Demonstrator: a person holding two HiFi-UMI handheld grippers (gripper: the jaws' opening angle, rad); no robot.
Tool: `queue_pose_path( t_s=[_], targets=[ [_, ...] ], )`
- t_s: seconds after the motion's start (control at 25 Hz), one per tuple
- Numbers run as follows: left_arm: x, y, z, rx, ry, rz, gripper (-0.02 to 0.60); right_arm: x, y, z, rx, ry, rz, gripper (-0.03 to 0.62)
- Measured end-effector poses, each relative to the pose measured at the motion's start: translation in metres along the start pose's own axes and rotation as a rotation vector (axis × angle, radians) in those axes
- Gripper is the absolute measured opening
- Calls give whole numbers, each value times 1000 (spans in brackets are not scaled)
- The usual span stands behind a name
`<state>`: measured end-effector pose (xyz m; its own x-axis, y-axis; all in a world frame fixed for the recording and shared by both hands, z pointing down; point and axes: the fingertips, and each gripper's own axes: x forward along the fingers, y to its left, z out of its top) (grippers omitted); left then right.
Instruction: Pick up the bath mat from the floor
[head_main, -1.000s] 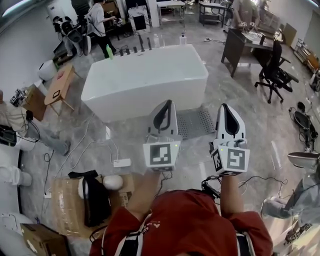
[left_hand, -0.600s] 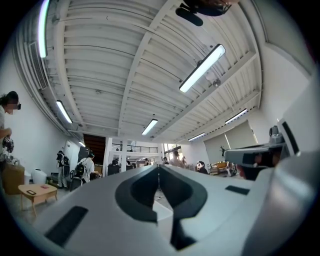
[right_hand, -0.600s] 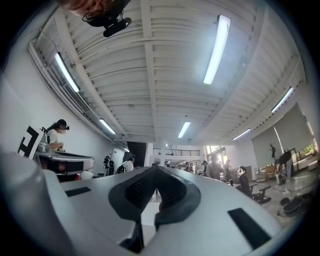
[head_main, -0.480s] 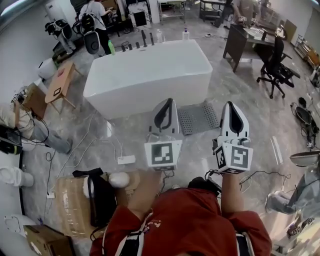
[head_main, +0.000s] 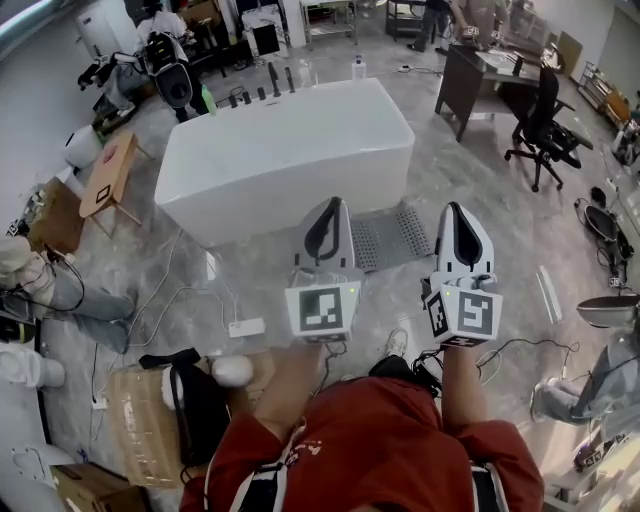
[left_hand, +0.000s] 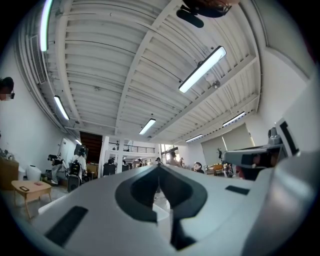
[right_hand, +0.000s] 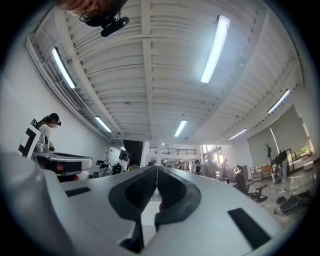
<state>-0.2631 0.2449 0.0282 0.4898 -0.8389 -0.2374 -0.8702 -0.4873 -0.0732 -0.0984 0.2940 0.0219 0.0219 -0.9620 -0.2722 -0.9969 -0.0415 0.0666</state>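
In the head view the grey perforated bath mat (head_main: 392, 238) lies flat on the marble floor against the front of the white bathtub (head_main: 285, 150). Both grippers hover side by side above the floor and point at it. The left gripper (head_main: 336, 203) covers the mat's left edge and the right gripper (head_main: 452, 208) covers its right edge. Neither touches the mat. Each has its jaws shut with nothing between them. The left gripper (left_hand: 159, 165) and the right gripper (right_hand: 156, 167) look slightly upward in their own views, at ceiling and room, and the mat is not seen there.
A dark desk (head_main: 480, 75) and an office chair (head_main: 545, 130) stand at the back right. At the left there is a wooden stool (head_main: 105, 175). Cables with a power strip (head_main: 245, 327) and a cardboard box (head_main: 150, 420) lie at the near left. Other people work far behind.
Both grippers have sunk a little and stay shut. A shoe has come into view below them. The standing person at the back left has slid out of the picture.
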Motion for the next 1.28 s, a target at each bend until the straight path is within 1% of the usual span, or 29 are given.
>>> queue_pose_path(
  t_s=[0.32, 0.44, 0.64, 1.0, 1.28],
  targets=[
    [39, -14, -10, 2, -3, -14, 15, 29, -28, -13, -11, 15, -6, 12],
    [57, -20, -14, 14, -1, -18, 15, 43, -41, -18, -19, 16, -4, 12],
    [89, -32, -25, 2, 12, -27, 15, 63, -64, -30, -23, 32, -13, 12],
    [153, -62, -48, 9, 32, -47, 15, 100, -121, -57, -2, 56, -47, 12],
    [202, -86, -56, 14, 45, -31, 17, 131, -166, -67, 9, 56, -48, 12]
  ],
)
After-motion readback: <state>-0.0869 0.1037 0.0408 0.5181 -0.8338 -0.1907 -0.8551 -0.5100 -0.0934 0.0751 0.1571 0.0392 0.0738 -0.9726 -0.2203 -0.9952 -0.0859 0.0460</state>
